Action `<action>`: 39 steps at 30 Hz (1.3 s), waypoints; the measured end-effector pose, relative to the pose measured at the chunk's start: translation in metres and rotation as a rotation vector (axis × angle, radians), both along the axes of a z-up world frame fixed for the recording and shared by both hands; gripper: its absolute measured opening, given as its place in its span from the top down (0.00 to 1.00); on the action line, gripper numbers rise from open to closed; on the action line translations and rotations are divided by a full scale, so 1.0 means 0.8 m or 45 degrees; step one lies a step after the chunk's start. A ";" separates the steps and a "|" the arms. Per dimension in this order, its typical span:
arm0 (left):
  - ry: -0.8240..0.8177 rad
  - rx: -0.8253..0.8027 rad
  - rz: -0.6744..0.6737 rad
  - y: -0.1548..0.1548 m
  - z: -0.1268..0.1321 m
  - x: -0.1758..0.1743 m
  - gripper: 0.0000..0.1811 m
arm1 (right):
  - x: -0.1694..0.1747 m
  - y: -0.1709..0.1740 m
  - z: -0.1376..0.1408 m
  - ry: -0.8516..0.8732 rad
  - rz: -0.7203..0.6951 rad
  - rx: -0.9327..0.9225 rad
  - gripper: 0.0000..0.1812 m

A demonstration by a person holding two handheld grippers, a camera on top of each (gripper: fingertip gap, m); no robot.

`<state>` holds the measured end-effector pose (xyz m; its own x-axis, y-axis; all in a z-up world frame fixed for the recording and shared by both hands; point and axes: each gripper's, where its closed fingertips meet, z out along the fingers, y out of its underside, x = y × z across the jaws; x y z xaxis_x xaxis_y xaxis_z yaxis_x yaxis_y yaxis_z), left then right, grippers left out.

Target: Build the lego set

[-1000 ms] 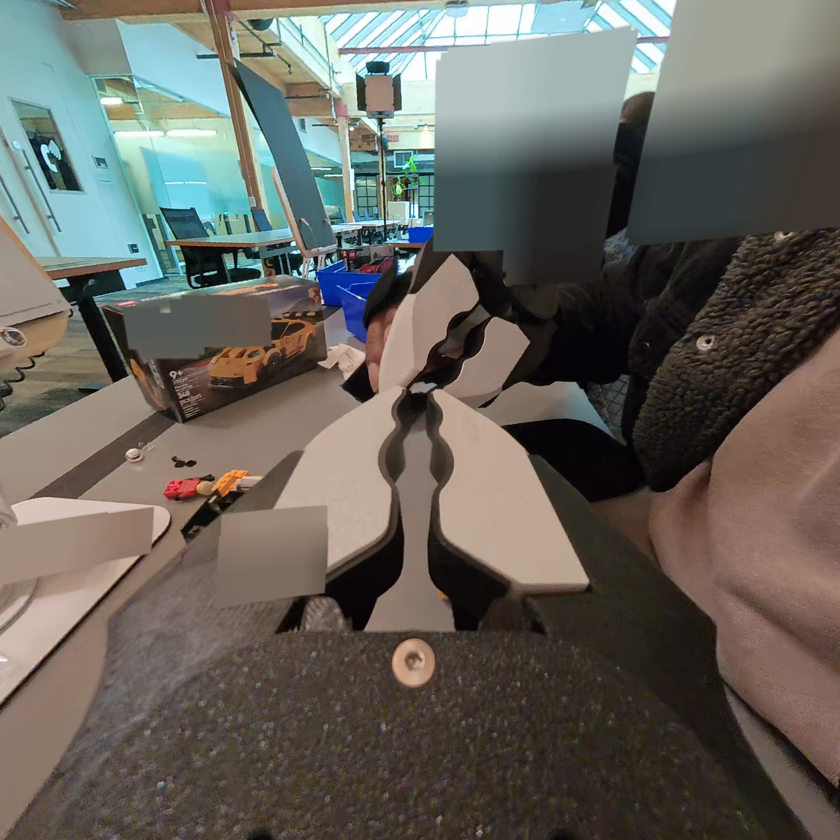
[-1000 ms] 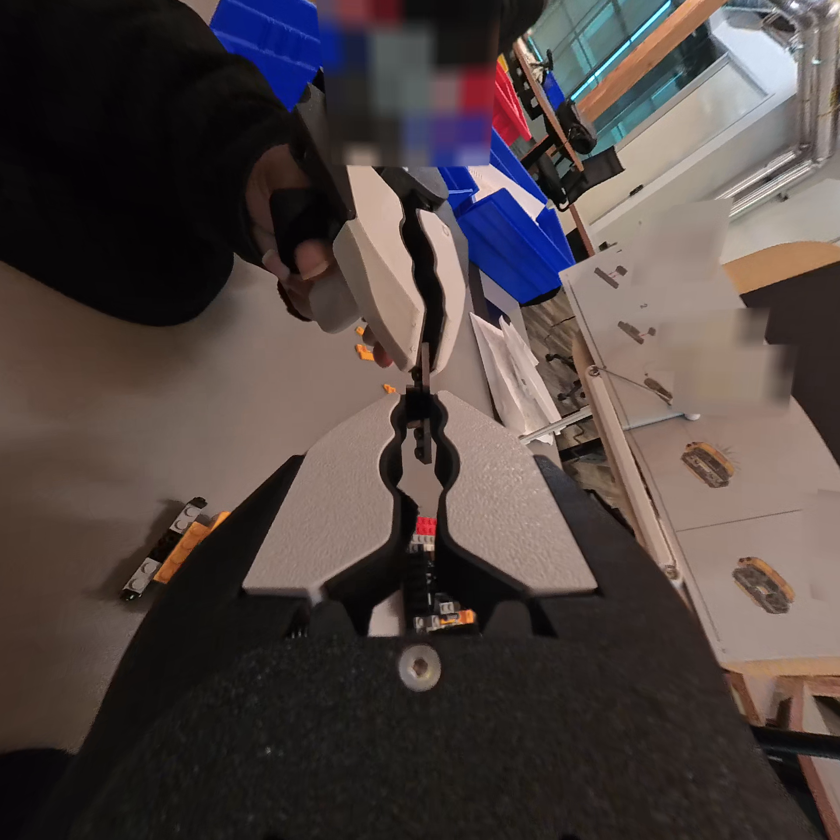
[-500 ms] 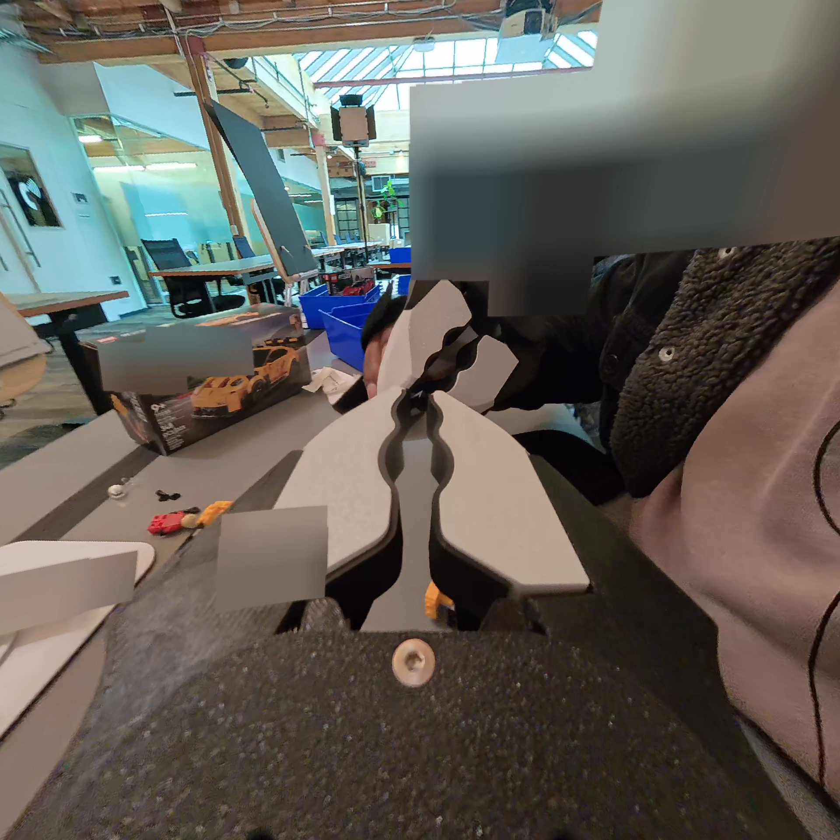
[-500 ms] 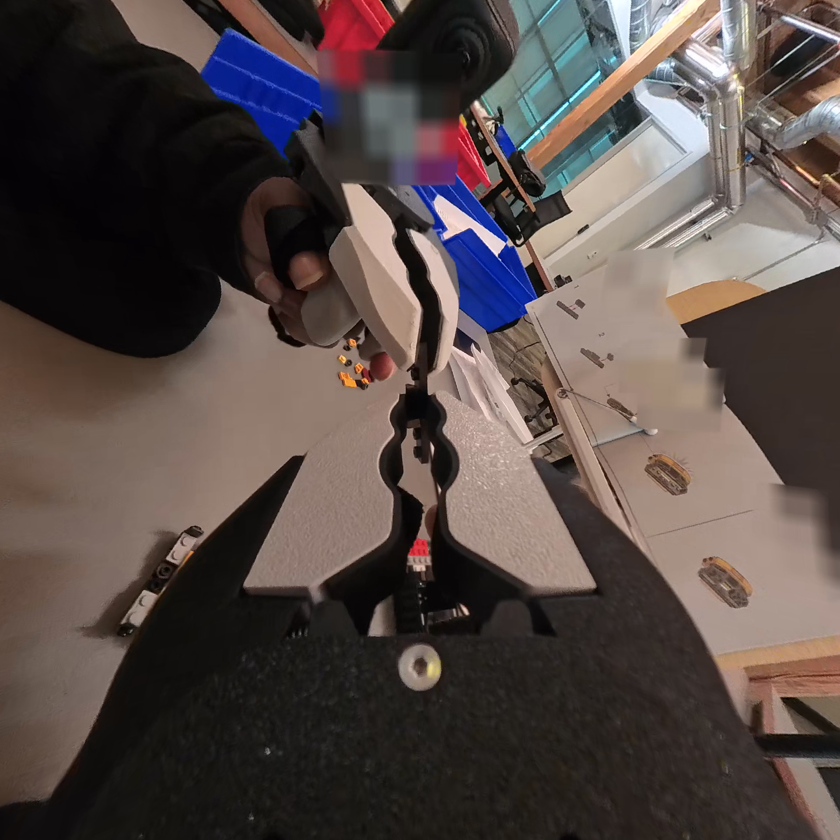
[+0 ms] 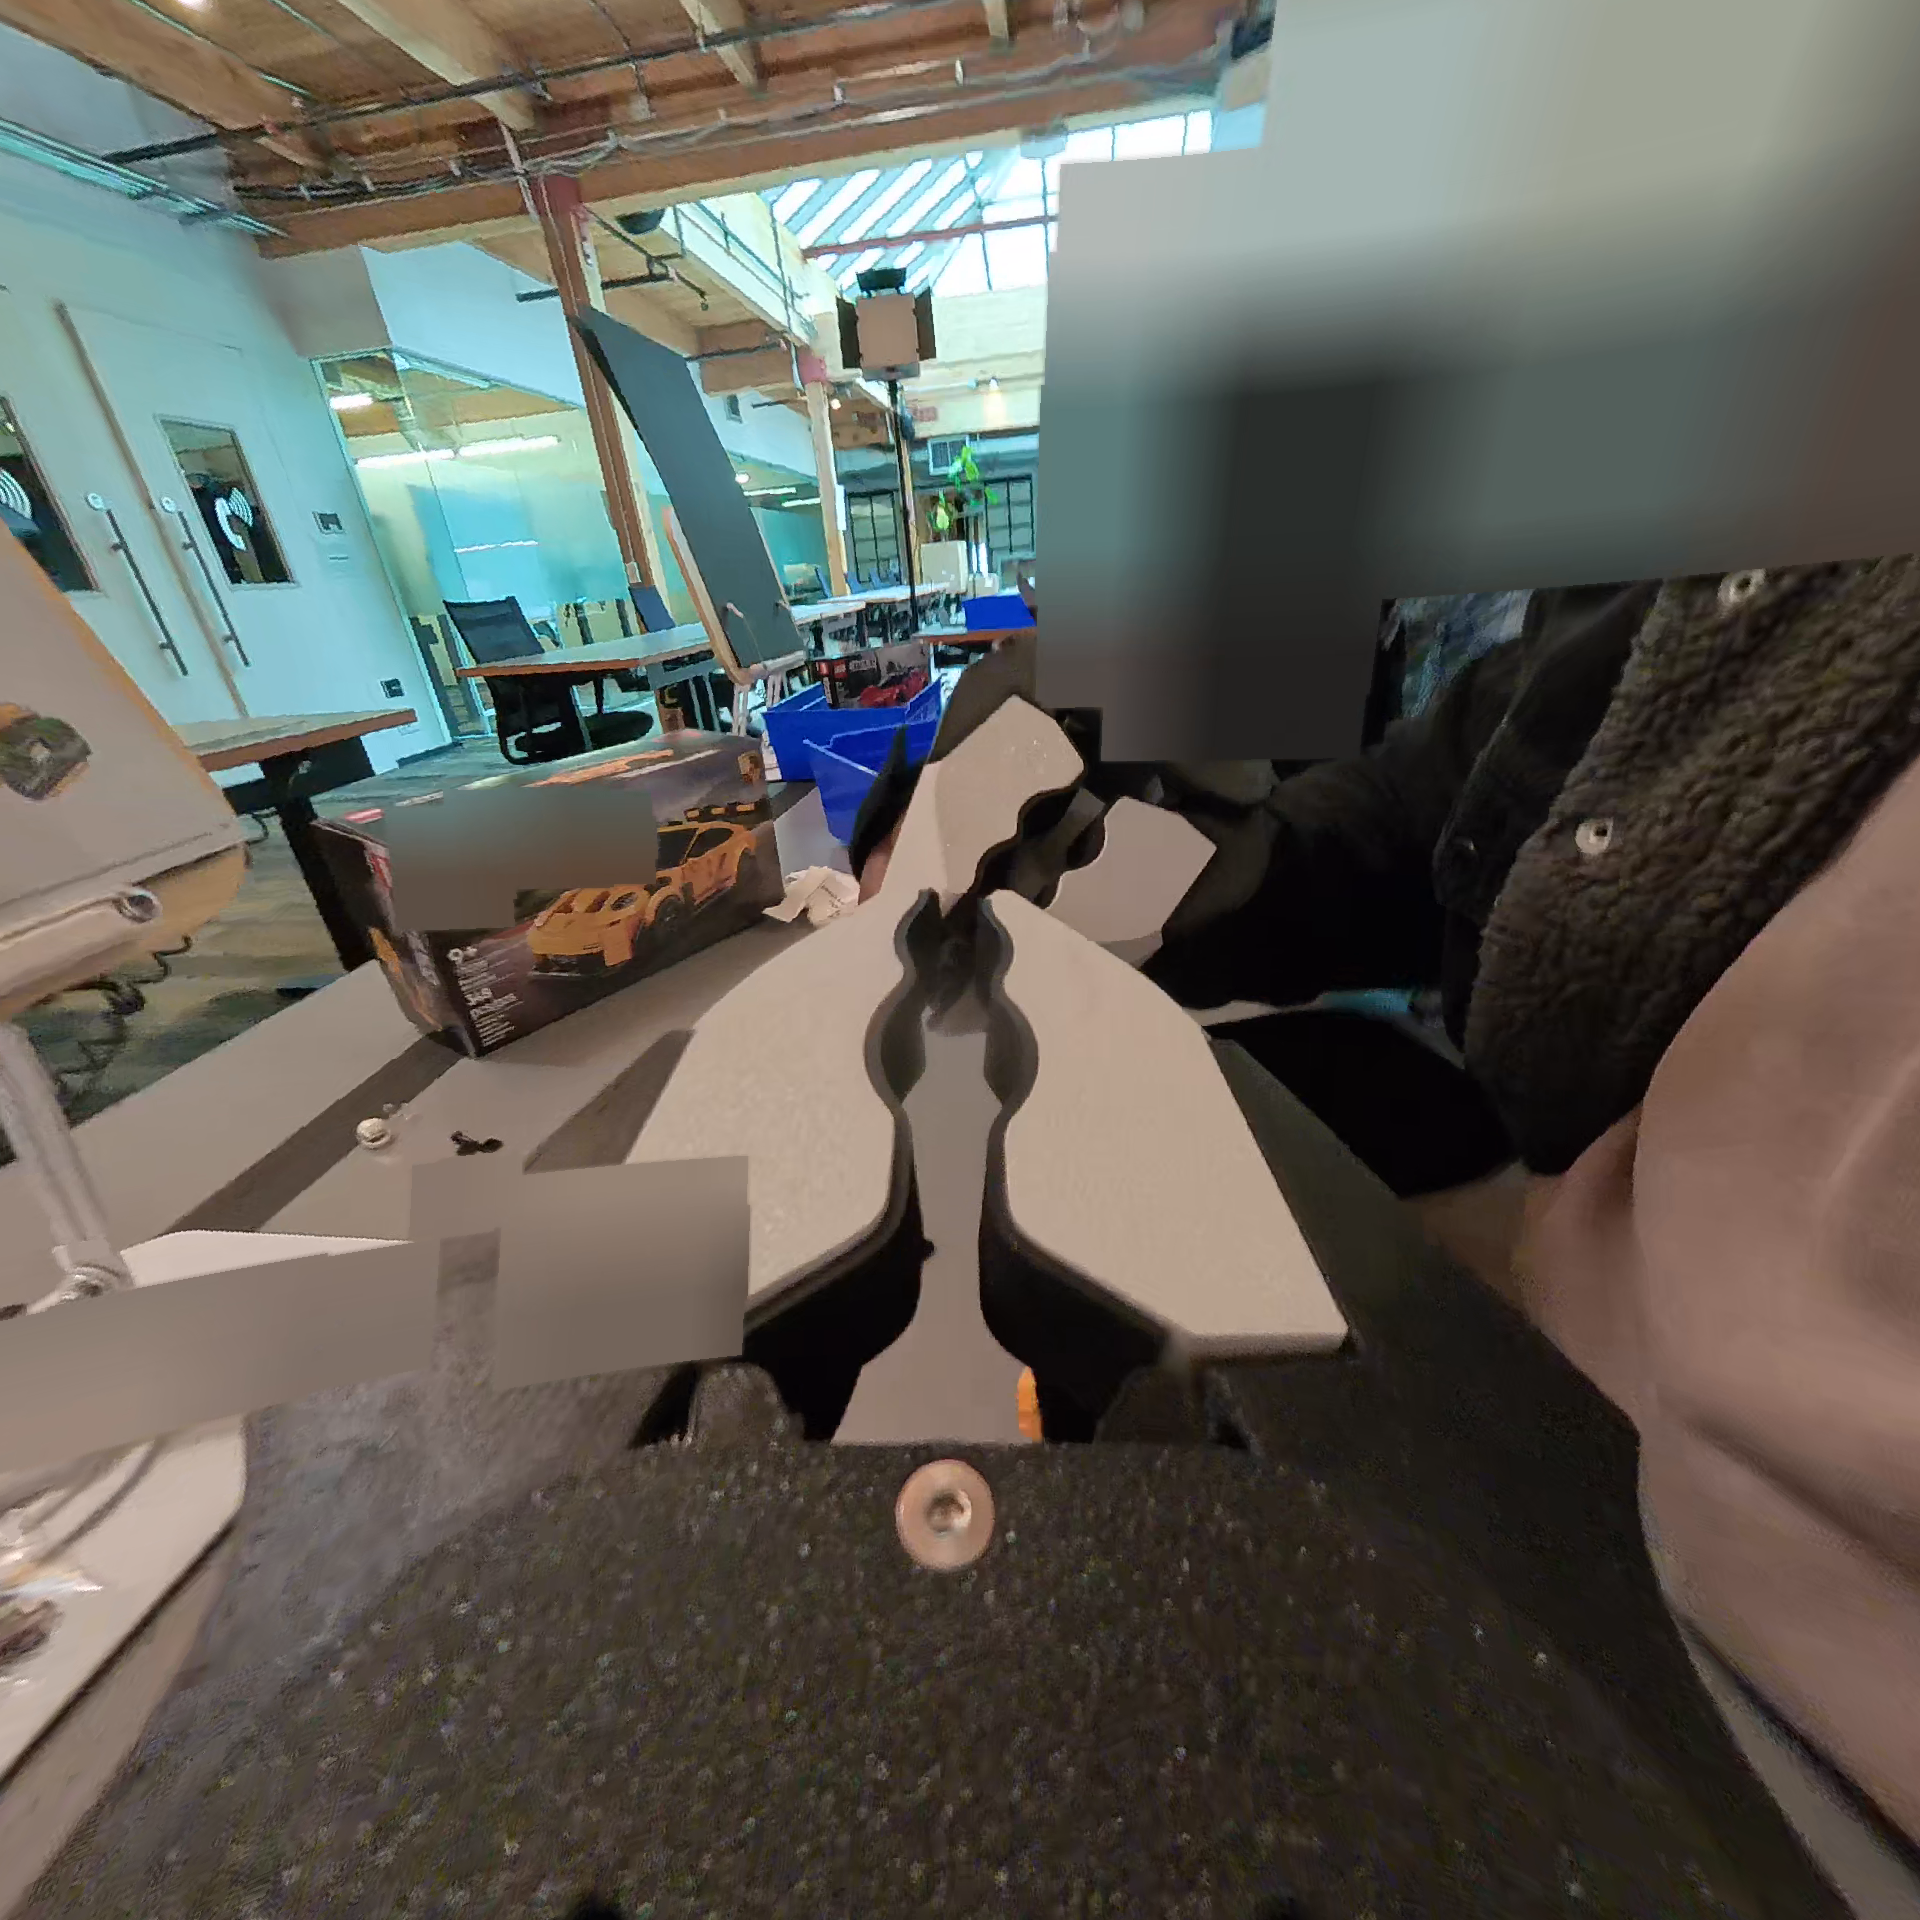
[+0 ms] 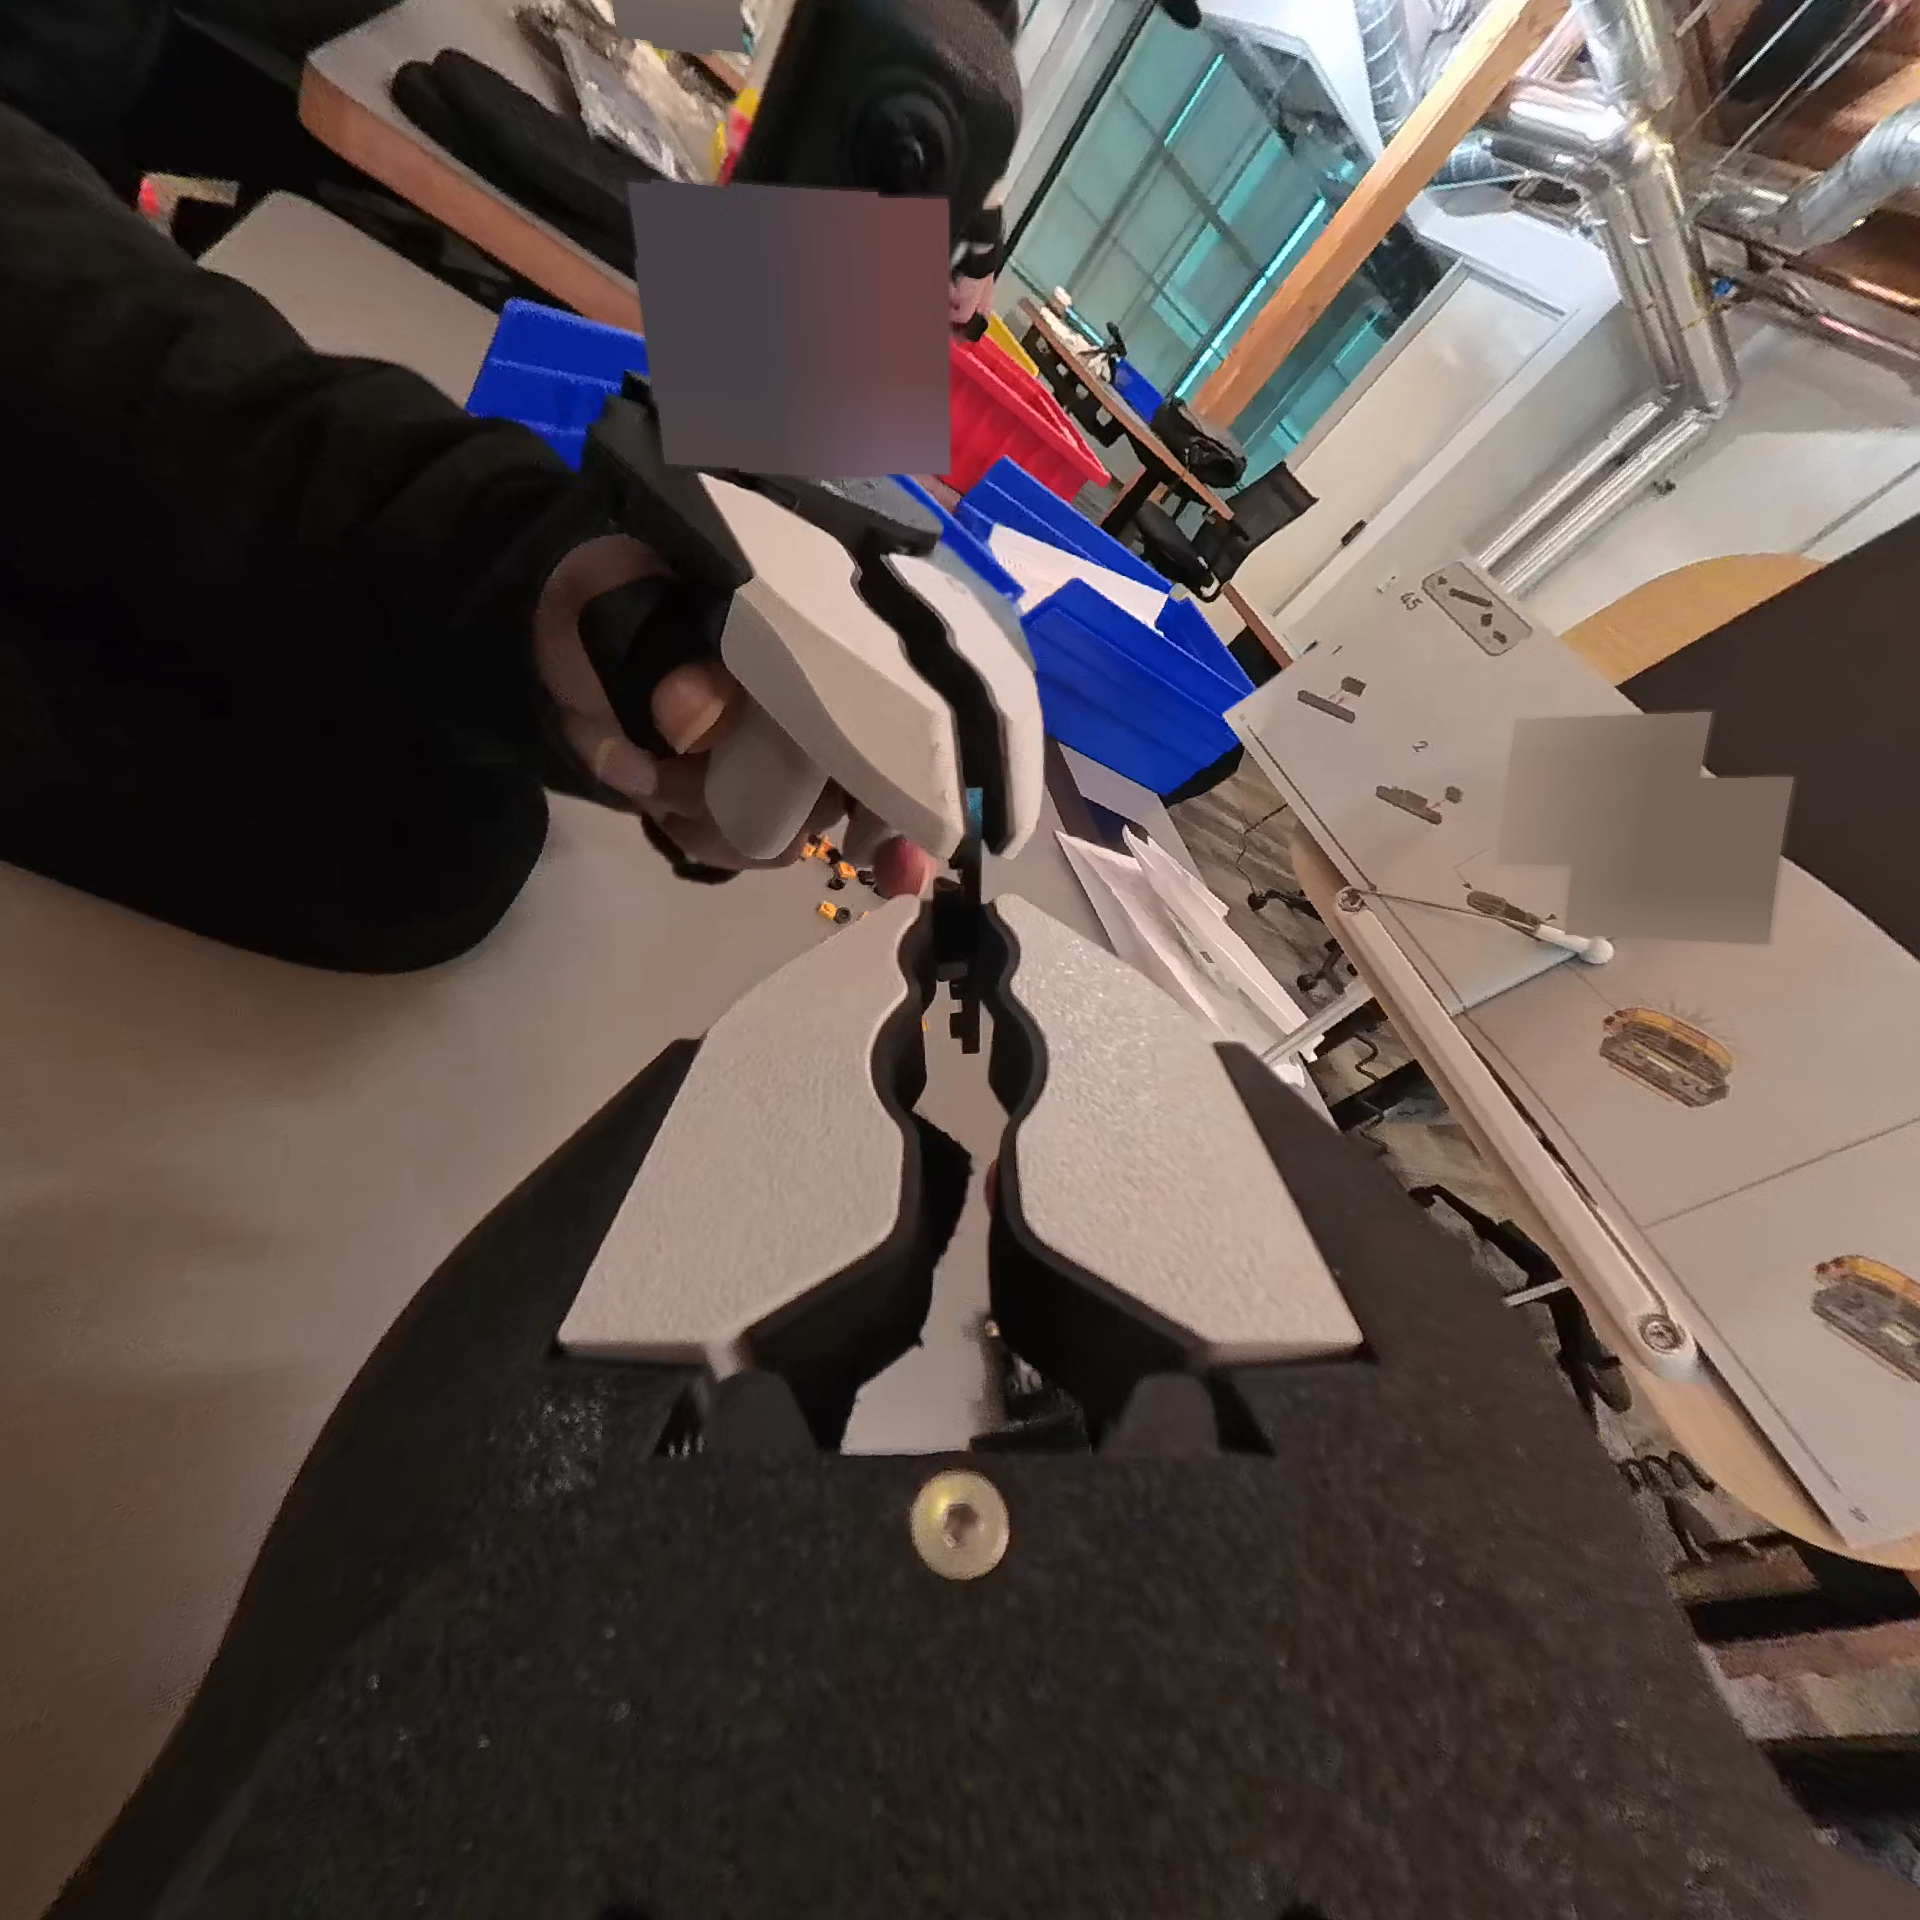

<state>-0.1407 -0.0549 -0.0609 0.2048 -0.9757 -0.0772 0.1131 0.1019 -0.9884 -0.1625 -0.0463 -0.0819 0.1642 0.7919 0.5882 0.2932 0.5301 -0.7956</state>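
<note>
My left gripper (image 5: 951, 914) and my right gripper (image 6: 956, 920) meet tip to tip above the grey table (image 6: 260, 1091). In the right wrist view a thin black lego piece (image 6: 961, 987) sits between my right jaws, which are shut on it. The left gripper (image 6: 977, 831) shows beyond, held by a hand, shut on a thin black strip that runs down into my right tips. In the left wrist view a black piece (image 5: 951, 951) is pinched at my left tips, and the right gripper (image 5: 1039, 831) shows just behind. Whether it is one piece or two joined I cannot tell.
A lego box (image 5: 582, 883) with a yellow car picture stands at the back left. Blue bins (image 6: 1122, 665) and a red bin (image 6: 1008, 416) lie beyond. Small orange pieces (image 6: 836, 878) lie on the table. An instruction board (image 6: 1558, 1039) is at the right. A person in a fleece jacket (image 5: 1662, 831) sits close. Only a small space, under 4 cm, lies between the two pairs of fingers.
Both grippers have tilted upward while staying tip to tip. The red and orange pieces have left the left view, and the black-and-orange strip on the table has left the right view.
</note>
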 end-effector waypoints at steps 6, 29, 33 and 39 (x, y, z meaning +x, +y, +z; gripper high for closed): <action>-0.150 -0.167 -0.105 -0.002 0.004 0.001 0.96 | -0.001 -0.001 0.003 0.054 0.000 -0.004 0.96; -0.297 -0.298 -0.269 -0.011 0.010 0.004 0.96 | 0.000 -0.006 0.010 0.062 -0.013 0.019 0.96; -0.186 -0.174 -0.219 -0.010 0.005 0.001 0.93 | 0.004 -0.014 -0.002 0.064 0.234 -0.479 0.96; 0.091 -0.058 -0.185 -0.013 -0.021 0.006 0.90 | 0.014 -0.031 -0.025 -0.112 0.532 -0.871 0.96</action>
<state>-0.1360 -0.0649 -0.0781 0.0566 -0.9975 -0.0412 0.0524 0.0442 -0.9976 -0.1516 -0.0709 -0.1017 -0.2497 0.9669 -0.0521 0.2551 0.0137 -0.9668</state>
